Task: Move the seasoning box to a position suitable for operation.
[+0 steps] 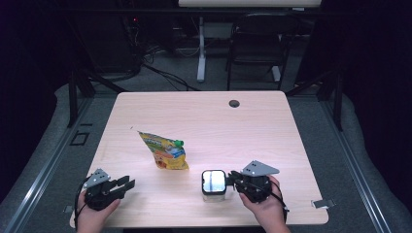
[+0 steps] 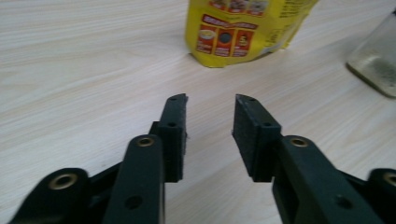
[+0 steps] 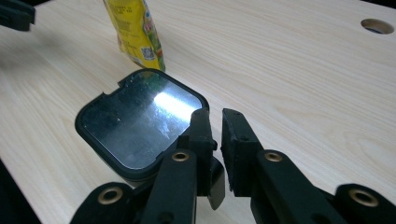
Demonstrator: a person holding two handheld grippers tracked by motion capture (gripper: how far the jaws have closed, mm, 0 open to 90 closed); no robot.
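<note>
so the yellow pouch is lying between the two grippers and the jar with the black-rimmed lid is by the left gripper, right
Not quite: the jar with the black-rimmed lid sits by the right gripper, not the left gripper, as the high view shows. The yellow pouch does lie between the two grippers, a little farther up the table.

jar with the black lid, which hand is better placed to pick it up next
Right. The right gripper sits at the jar's lid edge, jaws nearly together beside it. The left gripper is farther off, open over bare table, pointing toward the yellow pouch.
</note>
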